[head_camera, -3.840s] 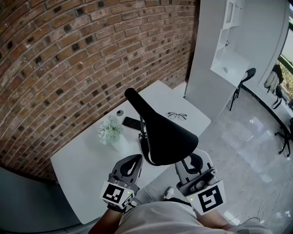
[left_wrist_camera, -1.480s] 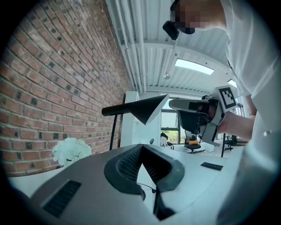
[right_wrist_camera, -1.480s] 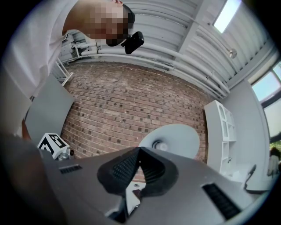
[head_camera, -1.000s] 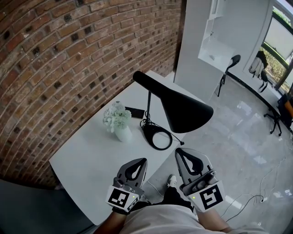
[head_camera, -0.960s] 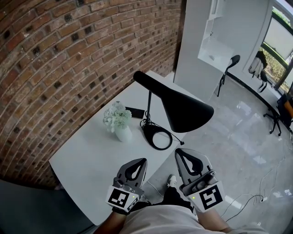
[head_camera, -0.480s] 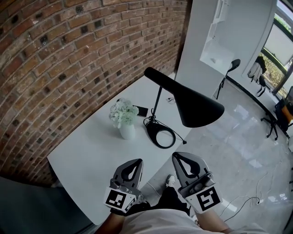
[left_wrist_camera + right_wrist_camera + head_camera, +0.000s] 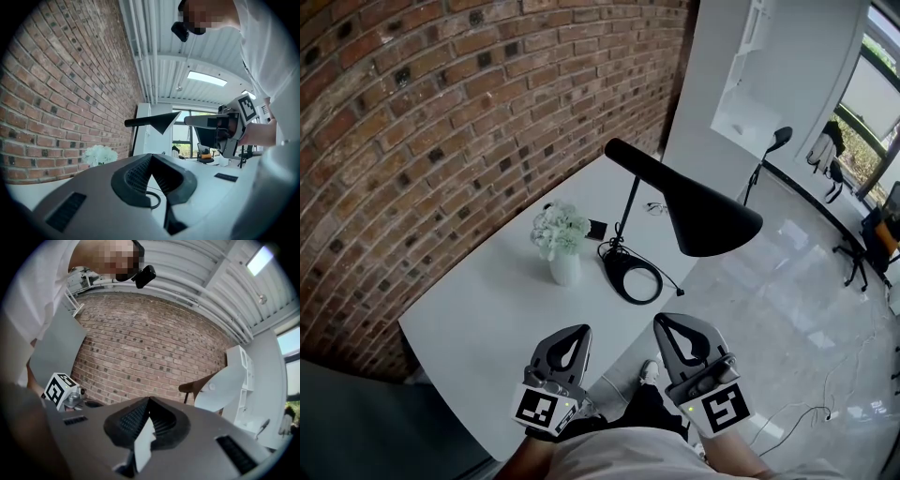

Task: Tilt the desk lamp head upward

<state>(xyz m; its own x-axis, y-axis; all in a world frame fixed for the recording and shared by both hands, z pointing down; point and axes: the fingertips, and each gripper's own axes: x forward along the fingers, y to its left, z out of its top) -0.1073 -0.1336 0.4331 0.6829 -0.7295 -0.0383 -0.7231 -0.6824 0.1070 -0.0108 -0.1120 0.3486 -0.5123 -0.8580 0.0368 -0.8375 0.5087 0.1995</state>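
Now: lamp stands free, both grippers empty

Lamp head (image 7: 703,211) juts past the desk's (image 7: 487,319) right edge. It sits on a thin stem (image 7: 628,211) over a ring base (image 7: 633,278), beside flowers (image 7: 562,230).

Judged: stiff, smooth shell, light. Joint likely tight; base may skid. Best hold is the wide rim, lifting there, with the other gripper pinning the stem.

Left gripper (image 7: 578,332) and right gripper (image 7: 663,323) sit at the near edge, fingers clenched on nothing.

3.8 s back the head loomed right over both grippers; now it is well apart.

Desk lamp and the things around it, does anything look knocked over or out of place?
Nothing stands out. The desk lamp stands upright on its ring base, and the vase of white flowers beside it is upright.
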